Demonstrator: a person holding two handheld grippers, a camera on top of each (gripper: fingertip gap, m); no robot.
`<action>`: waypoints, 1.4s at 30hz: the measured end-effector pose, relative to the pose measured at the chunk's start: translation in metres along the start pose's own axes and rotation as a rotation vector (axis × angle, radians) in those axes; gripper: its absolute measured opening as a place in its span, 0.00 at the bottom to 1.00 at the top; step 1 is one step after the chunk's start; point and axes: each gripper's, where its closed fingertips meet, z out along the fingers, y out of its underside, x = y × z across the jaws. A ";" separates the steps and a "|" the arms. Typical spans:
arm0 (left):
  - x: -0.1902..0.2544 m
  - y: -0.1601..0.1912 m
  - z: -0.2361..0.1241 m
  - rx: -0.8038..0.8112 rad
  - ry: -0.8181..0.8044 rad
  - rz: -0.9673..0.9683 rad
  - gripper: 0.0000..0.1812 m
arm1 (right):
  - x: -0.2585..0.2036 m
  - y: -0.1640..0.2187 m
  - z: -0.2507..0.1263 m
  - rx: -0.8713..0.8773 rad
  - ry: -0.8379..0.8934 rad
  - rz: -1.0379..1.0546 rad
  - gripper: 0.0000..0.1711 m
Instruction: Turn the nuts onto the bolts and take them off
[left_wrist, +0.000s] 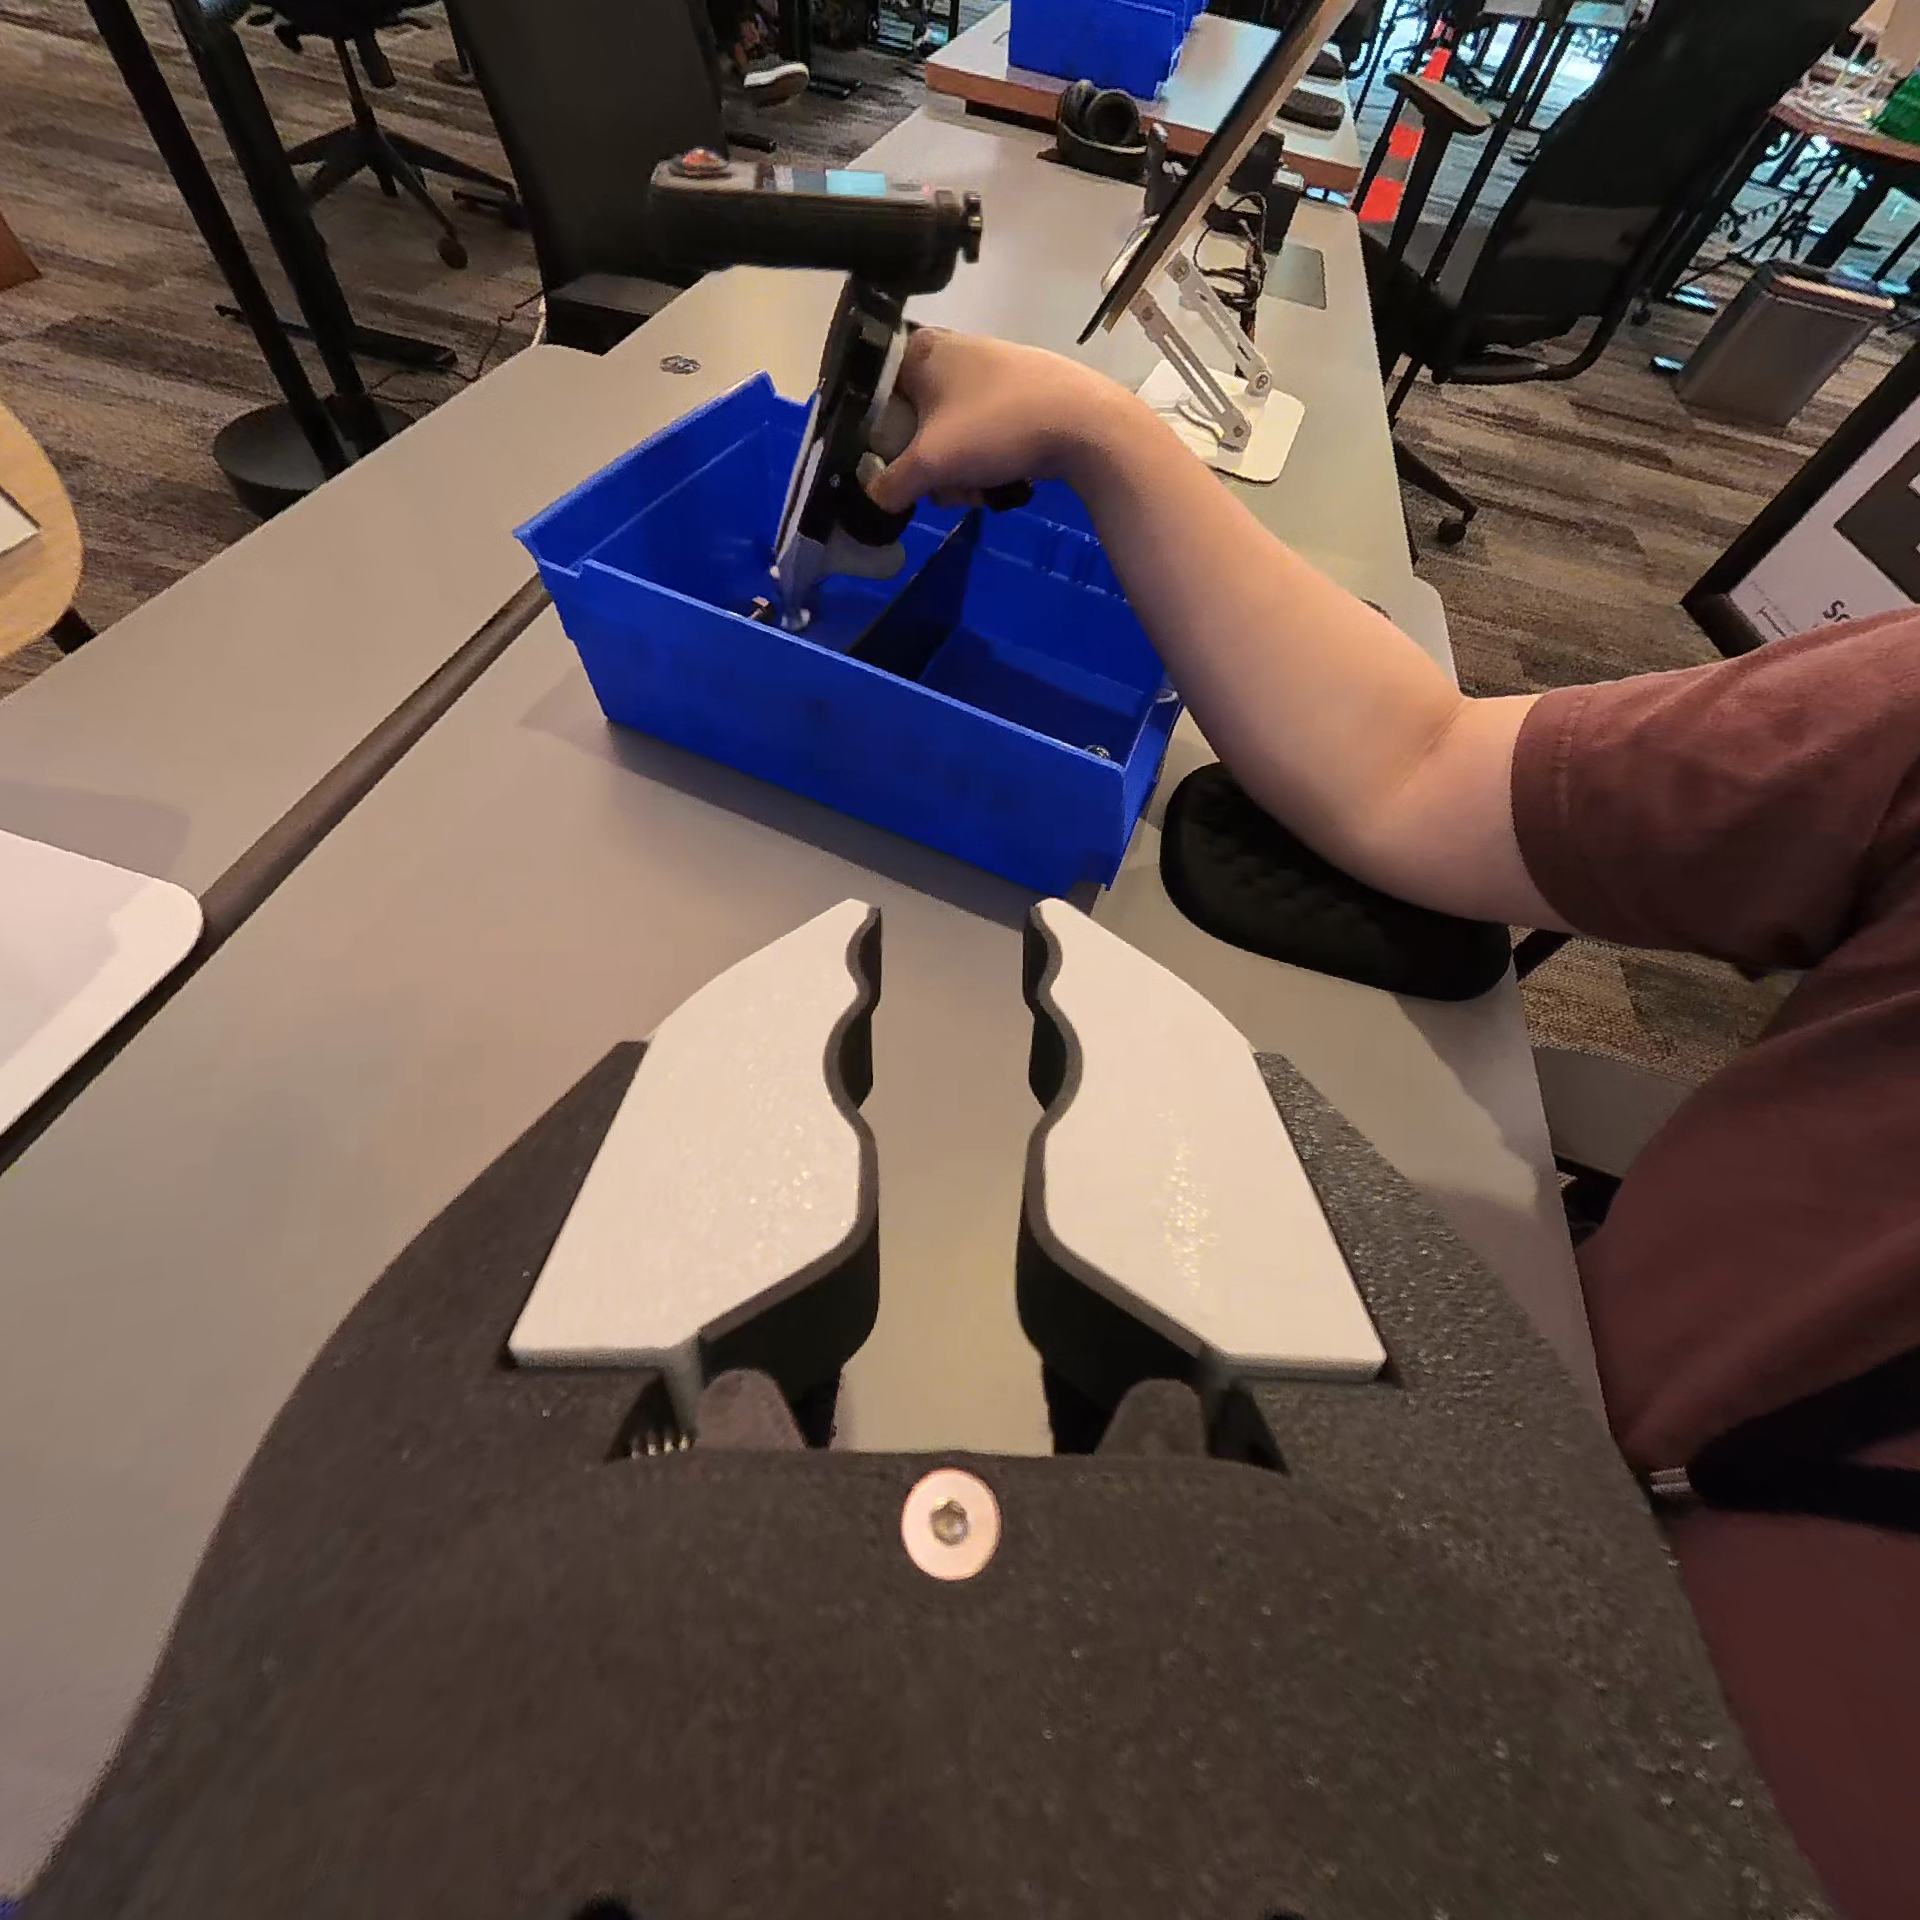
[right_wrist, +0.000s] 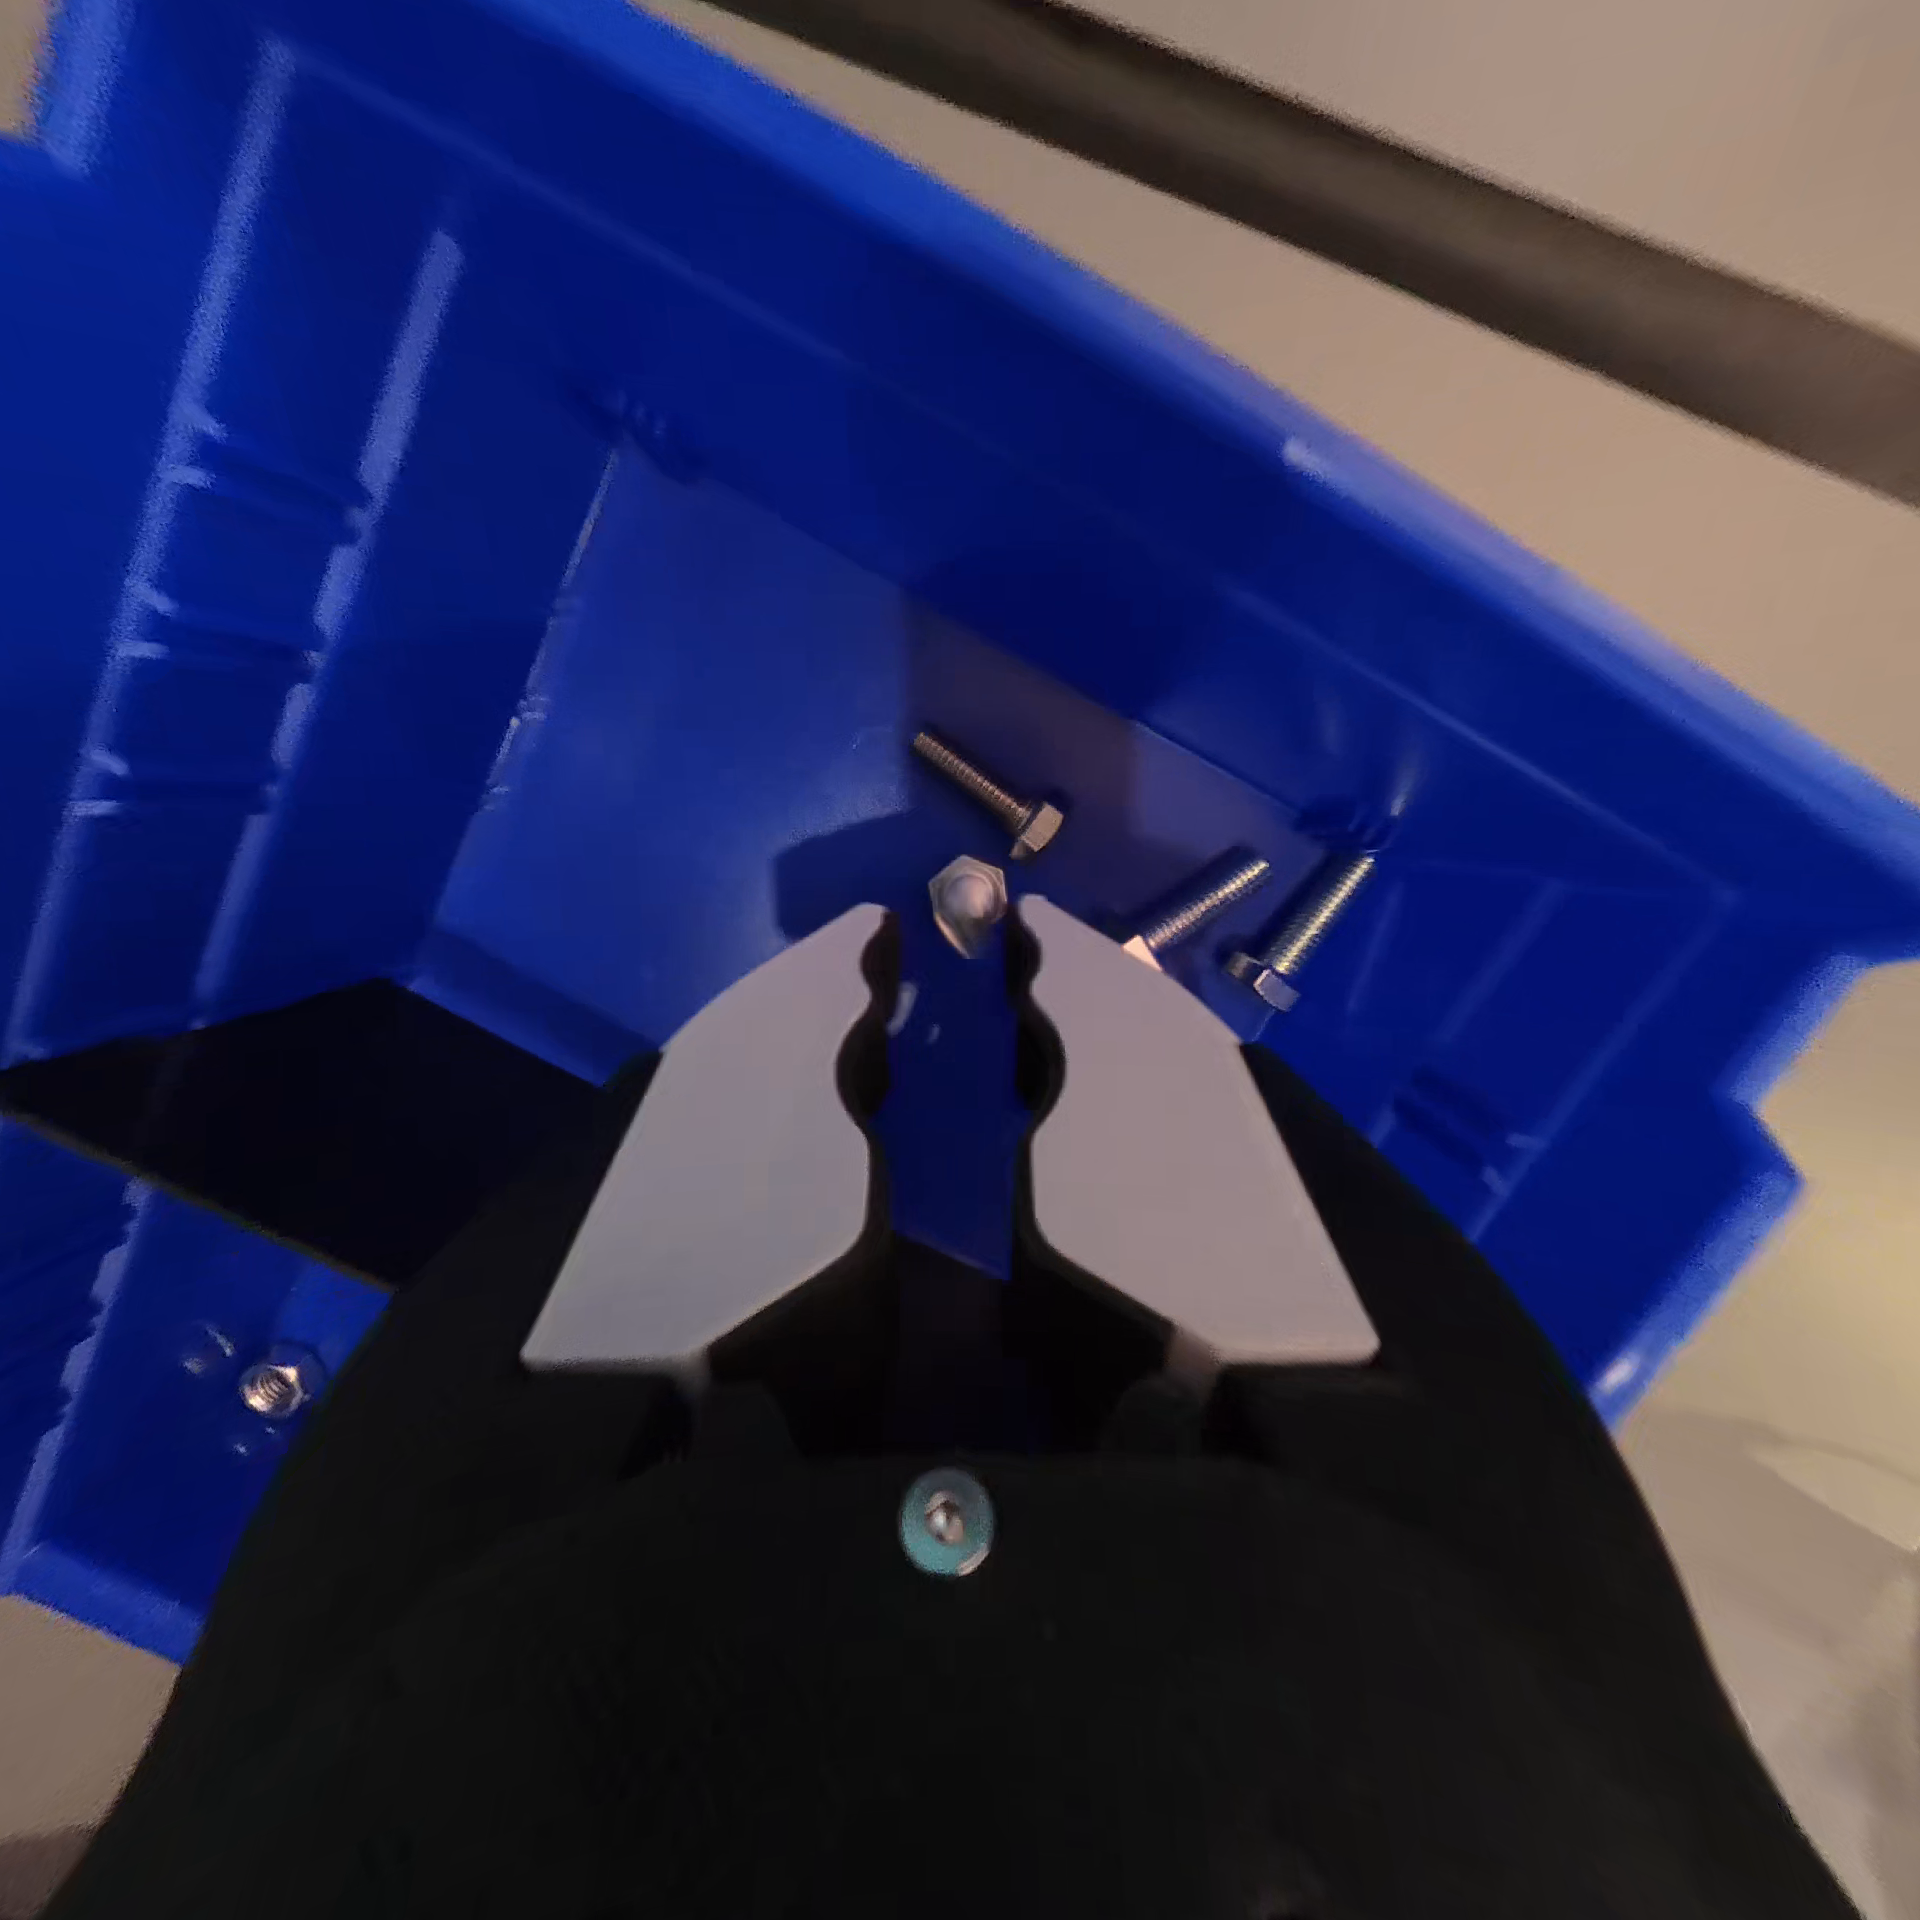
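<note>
Landmark: the blue bin (left_wrist: 852, 717) on the grey worktop (left_wrist: 436, 997), split by a dark divider (right_wrist: 260, 1122) into compartments.

Step in hand: judged from the pose, the right gripper (right_wrist: 956, 914) is reaching down into the bin's bolt compartment to pick up a piece.

Right jaws: spread apart and holding nothing; a hex piece (right_wrist: 966, 906) lies on the bin floor just beyond the tips, in line with the gap. Whether it is a bolt head or a nut is too blurred to tell.

Bolts: three more lie on the bin floor, one bolt (right_wrist: 992, 798) just past the hex piece, two bolts (right_wrist: 1262, 920) toward the bin's corner wall.

Nuts: one nut (right_wrist: 275, 1387) sits on the other side of the divider.

Doing it well: centre the gap on the hex piece, go lower so both tips straddle it, and close across flat sides; keep clear of the neighbouring bolt so it is not pinched too.

Left gripper (left_wrist: 951, 940): jaws parted and empty, hovering over the worktop on the near side of the bin, well apart from it.

Left wrist view only: the person's hand (left_wrist: 966, 426) on the right gripper's handle, the whole bin, a black pad (left_wrist: 1330, 904) beside the bin.

Right wrist view only: the individual bolts and nut, hidden or tiny in the other view.
</note>
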 end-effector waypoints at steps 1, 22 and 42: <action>-0.002 0.000 -0.002 0.000 -0.008 -0.006 0.15 | 0.001 -0.004 -0.007 0.031 -0.001 0.001 0.16; -0.172 0.161 -0.288 -0.420 -0.964 -0.614 0.31 | 0.052 0.090 -0.070 -0.028 -0.032 0.383 0.23; -0.177 0.247 -0.312 -0.558 -0.957 -0.958 0.28 | 0.028 0.126 -0.050 -0.236 -0.156 0.373 0.22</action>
